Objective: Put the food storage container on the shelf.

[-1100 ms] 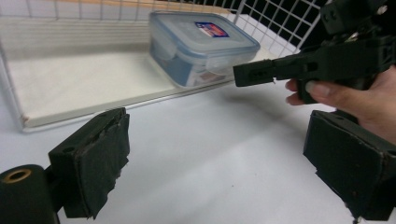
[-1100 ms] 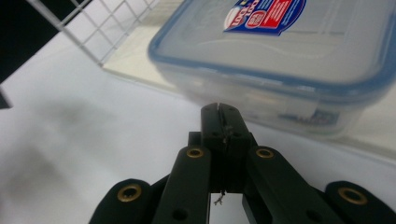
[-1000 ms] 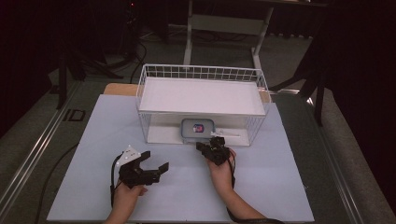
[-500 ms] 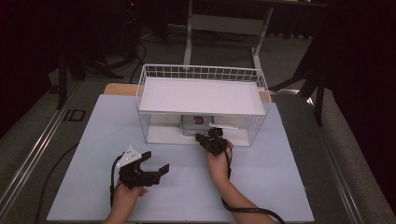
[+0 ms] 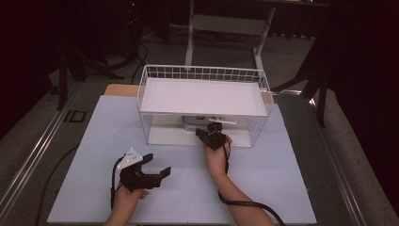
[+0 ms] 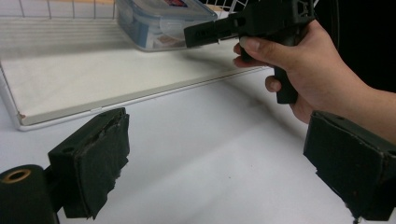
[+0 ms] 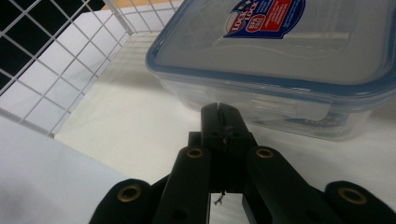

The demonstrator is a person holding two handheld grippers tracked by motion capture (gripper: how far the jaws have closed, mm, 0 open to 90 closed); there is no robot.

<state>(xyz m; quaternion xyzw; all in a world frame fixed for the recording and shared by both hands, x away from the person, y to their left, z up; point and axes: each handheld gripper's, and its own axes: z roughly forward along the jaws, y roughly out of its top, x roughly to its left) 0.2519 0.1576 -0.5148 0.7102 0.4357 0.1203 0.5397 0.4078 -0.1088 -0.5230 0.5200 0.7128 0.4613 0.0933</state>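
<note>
High view, near edge: two forearms come in from the bottom. Left claw [image 5: 149,170] sits low on the white surface [image 5: 263,188], jaws spread, nothing btwn them, well apart from the wire basket [image 5: 146,129]. Right claw [image 5: 210,134] is farther up, at the basket's open front, nose pointing under the white shelf board [image 5: 202,96] that covers the basket top. From up here the box is mostly hidden by that board; just a sliver w/ a red spot shows behind the right claw.

Left claw view fills that gap from the side: its own two black pads [image 6: 98,158] stand wide w/ bare surface btwn. Beyond them the right hand [image 6: 308,79] grips the other tool, its black nose reaching level toward the clear box [image 6: 154,25], which sits on the basket's white floor panel [image 6: 93,79]. Whether nose and box touch can't be told from this angle.

Right claw view gives the close detail: jaws pressed together, tips forming one narrow point [image 7: 219,114], pinching nothing. Tips sit right at the near side wall of the lidded box [image 7: 280,60], at or just short of contact. Box lid is blue-rimmed, w/ a red-and-blue label [image 7: 266,16]. Wire grid wall [image 7: 51,60] runs off to the left, far behind.
</note>
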